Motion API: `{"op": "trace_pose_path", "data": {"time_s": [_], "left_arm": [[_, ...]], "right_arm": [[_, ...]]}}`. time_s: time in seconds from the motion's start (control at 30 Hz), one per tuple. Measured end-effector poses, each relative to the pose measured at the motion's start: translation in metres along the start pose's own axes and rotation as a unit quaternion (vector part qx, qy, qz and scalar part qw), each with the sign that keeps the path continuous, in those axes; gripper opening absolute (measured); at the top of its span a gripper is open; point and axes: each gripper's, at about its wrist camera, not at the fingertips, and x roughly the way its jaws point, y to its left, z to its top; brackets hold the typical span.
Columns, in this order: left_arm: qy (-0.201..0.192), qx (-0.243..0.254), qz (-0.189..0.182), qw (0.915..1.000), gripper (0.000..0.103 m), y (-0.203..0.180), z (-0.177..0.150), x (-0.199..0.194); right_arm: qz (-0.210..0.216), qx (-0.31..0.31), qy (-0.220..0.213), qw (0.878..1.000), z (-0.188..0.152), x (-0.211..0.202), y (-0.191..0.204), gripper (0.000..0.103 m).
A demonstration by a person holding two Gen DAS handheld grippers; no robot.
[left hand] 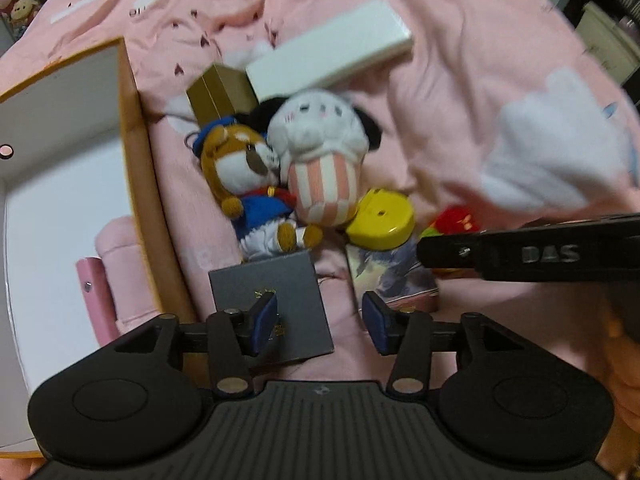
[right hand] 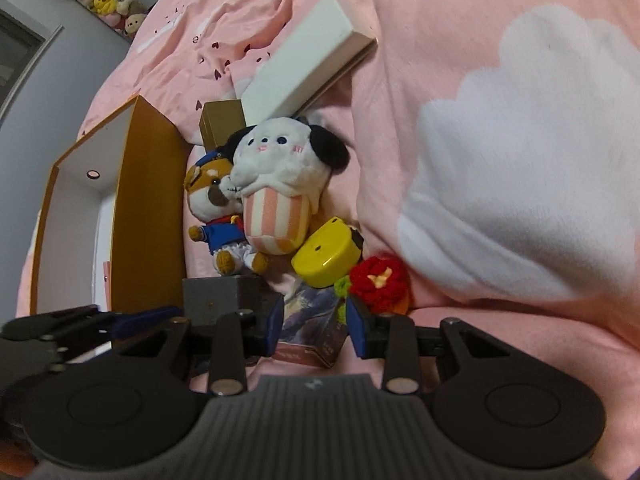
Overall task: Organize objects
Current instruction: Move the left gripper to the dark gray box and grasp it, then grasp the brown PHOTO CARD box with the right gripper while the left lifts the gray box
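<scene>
Pink items, perhaps a pouch (left hand: 120, 268), are all we see in the orange box (left hand: 138, 184) at left; plush dog (left hand: 244, 184), popcorn plush (left hand: 320, 160), yellow case (left hand: 380, 220) and grey box (left hand: 272, 300) remain mid-frame on the bed (left hand: 460, 92). Left gripper (left hand: 320, 320) and right gripper (right hand: 312, 324) jaws are released, empty.
</scene>
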Motion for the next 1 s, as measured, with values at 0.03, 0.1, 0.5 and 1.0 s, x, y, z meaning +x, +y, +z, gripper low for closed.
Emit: {"op": "trace_pose_path", "data": {"time_s": [0.03, 0.1, 0.5, 1.0], "left_arm": [[0.006, -0.001, 0.016, 0.9999, 0.057, -0.002, 0.001, 0.006], [0.007, 0.008, 0.042, 0.999, 0.058, -0.008, 0.002, 0.012], [0.056, 0.067, 0.132, 0.9875, 0.075, -0.031, 0.004, 0.054], [0.026, 0.08, 0.127, 0.9883, 0.042, -0.023, 0.002, 0.039]], "right_arm": [[0.006, 0.005, 0.002, 1.0, 0.0, 0.001, -0.004, 0.036], [0.018, 0.017, 0.006, 1.0, 0.001, 0.004, -0.011, 0.035], [0.083, 0.066, 0.032, 0.994, 0.006, 0.013, -0.033, 0.036], [0.063, 0.105, 0.059, 0.991, 0.0, 0.009, -0.032, 0.047]]}}
